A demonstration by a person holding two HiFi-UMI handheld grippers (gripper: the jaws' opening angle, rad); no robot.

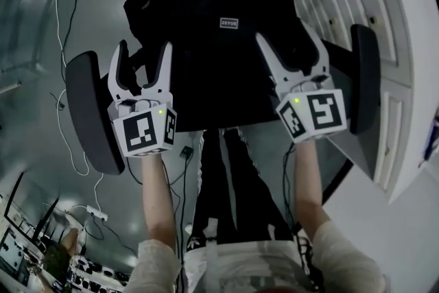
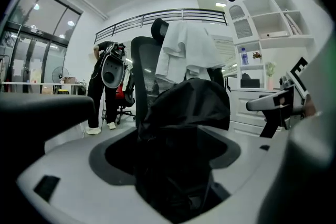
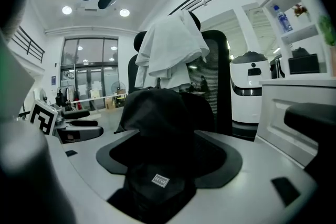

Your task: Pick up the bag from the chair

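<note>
The black bag (image 1: 221, 51) lies on the seat of the chair (image 1: 89, 113). The left gripper (image 1: 145, 50) and the right gripper (image 1: 282, 31) hold their fingers spread, with bag fabric between them.

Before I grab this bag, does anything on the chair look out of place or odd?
Only a white cloth draped loosely over the chair's backrest behind the black bag. Nothing looks spilled or damaged.
</note>
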